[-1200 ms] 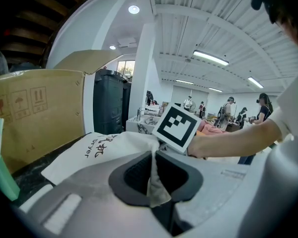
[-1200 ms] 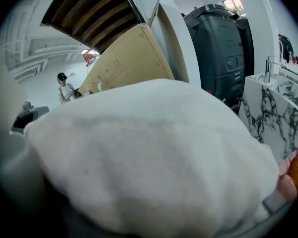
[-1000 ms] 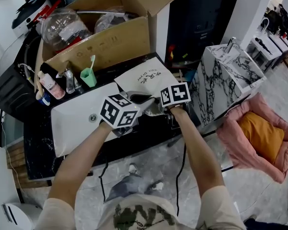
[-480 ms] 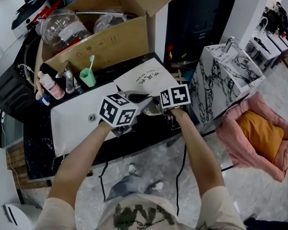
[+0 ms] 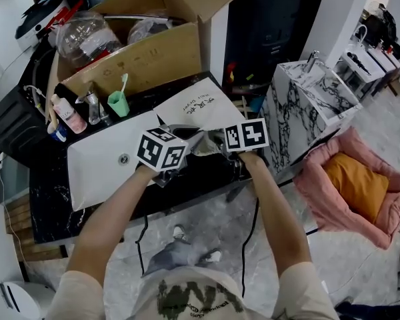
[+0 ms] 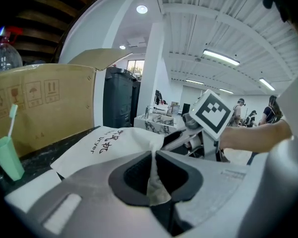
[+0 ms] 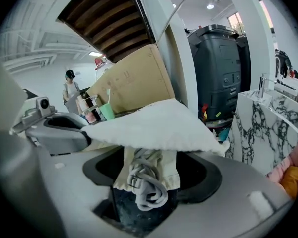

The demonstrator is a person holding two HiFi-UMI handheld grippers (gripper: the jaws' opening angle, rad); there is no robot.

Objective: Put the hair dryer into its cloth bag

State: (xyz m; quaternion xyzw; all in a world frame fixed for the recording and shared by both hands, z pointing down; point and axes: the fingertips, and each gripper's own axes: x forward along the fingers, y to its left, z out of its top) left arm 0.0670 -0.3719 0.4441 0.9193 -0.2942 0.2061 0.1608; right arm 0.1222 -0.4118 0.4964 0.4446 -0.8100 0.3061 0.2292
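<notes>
Left gripper view is showing your left gripper (image 6: pixel 154 155) nipping a fold of the cloth bag (image 6: pixel 107 145), jaws nearly together. Your right gripper (image 7: pixel 151 172), whose jaws have just been opening, is standing wide with a bag flap and the grey cord (image 7: pixel 146 187) hanging unpressed between them. The hair dryer's body is not showing and is likely sitting inside the bag, so you should be keeping that mouth taut and tucking the cord in. You are handling one bag and one cord with two grippers, beside one green cup (image 5: pixel 118 103) and one cardboard box (image 5: pixel 140 59).
</notes>
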